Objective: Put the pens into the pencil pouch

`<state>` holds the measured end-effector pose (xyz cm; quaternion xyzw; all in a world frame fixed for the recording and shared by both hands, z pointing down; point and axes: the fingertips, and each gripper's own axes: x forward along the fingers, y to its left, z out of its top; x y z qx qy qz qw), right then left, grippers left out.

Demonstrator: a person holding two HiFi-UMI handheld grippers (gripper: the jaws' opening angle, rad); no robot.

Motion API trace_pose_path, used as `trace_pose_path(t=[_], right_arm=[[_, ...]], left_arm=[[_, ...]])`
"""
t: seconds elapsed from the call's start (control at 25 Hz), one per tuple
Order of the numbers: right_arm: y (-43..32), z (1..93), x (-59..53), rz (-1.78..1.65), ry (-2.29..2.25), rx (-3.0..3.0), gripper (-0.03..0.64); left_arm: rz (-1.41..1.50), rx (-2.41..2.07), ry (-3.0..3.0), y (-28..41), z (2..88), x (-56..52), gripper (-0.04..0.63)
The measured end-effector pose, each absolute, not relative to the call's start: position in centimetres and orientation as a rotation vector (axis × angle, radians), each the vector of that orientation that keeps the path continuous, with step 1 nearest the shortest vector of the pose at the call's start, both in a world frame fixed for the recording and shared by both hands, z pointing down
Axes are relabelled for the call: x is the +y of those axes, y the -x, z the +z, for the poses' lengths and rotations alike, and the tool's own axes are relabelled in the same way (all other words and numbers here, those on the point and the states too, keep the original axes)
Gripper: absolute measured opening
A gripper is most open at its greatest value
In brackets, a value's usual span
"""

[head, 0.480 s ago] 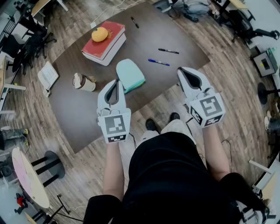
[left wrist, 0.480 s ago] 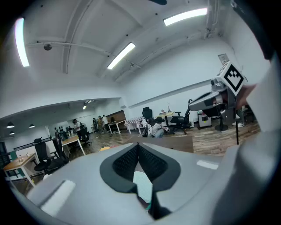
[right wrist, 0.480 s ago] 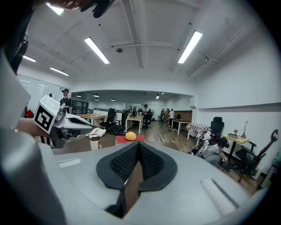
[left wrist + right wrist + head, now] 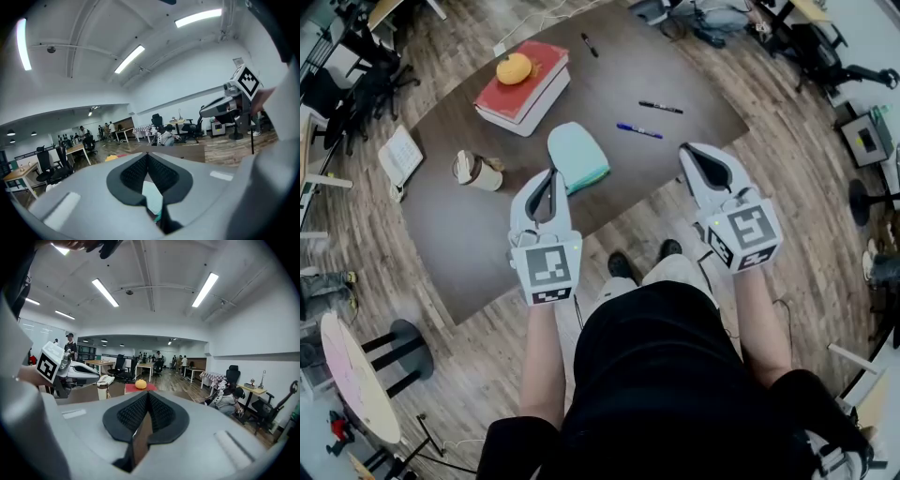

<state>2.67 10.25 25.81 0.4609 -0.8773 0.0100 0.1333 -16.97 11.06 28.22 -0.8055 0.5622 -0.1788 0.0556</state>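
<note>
1. Left gripper: jaws together, empty. Right gripper: same.
2. Pencil pouch lies just ahead-right of the left tips.
3. Blue pen and black pen lie ahead-left of the right gripper, roughly crosswise to its jaws. Right is nearer.
4. Third pen is well beyond both.

Teal pencil pouch flat; blue pen, black pen near its right; third pen well beyond.

Matt dark desk; wood-plank floor, slight sheen; smooth teal cloth-like pouch; red book, matt cover; matt grey plastic left gripper, right gripper; ribbed black pads.
</note>
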Motion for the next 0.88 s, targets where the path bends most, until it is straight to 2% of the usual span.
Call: trace_pose_path(t=[0.88], right_arm=[[-3.6, 28.3, 11.5, 0.163, -1.384, -2.545, 0.011]], left_arm=[[-0.678, 1.618, 2.526, 15.3, 32.7, 12.3, -0.002]])
